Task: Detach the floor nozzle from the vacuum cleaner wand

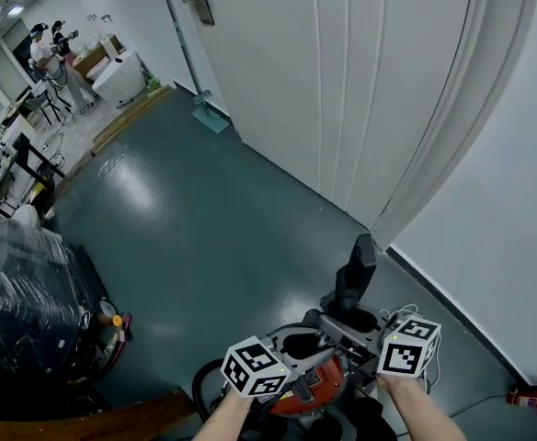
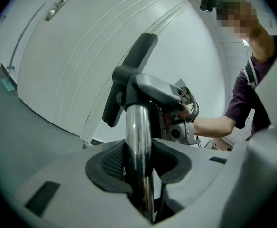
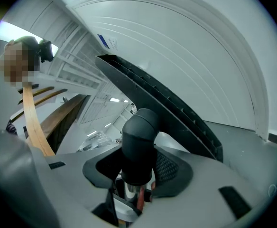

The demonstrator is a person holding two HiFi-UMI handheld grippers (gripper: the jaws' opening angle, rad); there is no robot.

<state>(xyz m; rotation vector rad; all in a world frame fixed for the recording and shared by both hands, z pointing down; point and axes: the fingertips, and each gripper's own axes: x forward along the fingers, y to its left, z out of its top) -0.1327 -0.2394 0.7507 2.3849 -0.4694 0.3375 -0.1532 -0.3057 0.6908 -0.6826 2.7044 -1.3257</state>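
- The left gripper (image 2: 138, 161) is clenched on the chrome wand (image 2: 138, 137), the tube running up between its pads.
- The right gripper (image 3: 137, 169) is clamped on the black elbow neck (image 3: 139, 144) of the floor nozzle (image 3: 162, 106), just above a short band of bare metal tube. In the head view the two grippers sit side by side, the right one nearer the nozzle.
- The floor nozzle is held off the floor, still on the end of the wand. Its long head is tilted upward, with its ribbed underside towards the right gripper view.
- A dark green floor (image 1: 204, 228) stretches away to the left and ahead, glossy with light patches.
- A white panelled door (image 1: 342, 81) rises close behind the nozzle head, and a plain white wall (image 1: 498, 219) joins it on the right.
- Black racks wrapped in clear plastic (image 1: 20, 292) fill the left edge.
- The red vacuum cleaner body (image 1: 316, 395) lies directly under the grippers, with its black hose (image 1: 200, 381) looping out to the left.
- A brown wooden board (image 1: 85, 425) crosses the bottom left corner.
- A teal long-handled tool (image 1: 199, 99) leans on the door further back, its flat head on the floor.
- Two people (image 1: 50, 55) stand far off beside a white cabinet (image 1: 121, 76).
- A red fire extinguisher (image 1: 531, 396) lies by the wall at the right.
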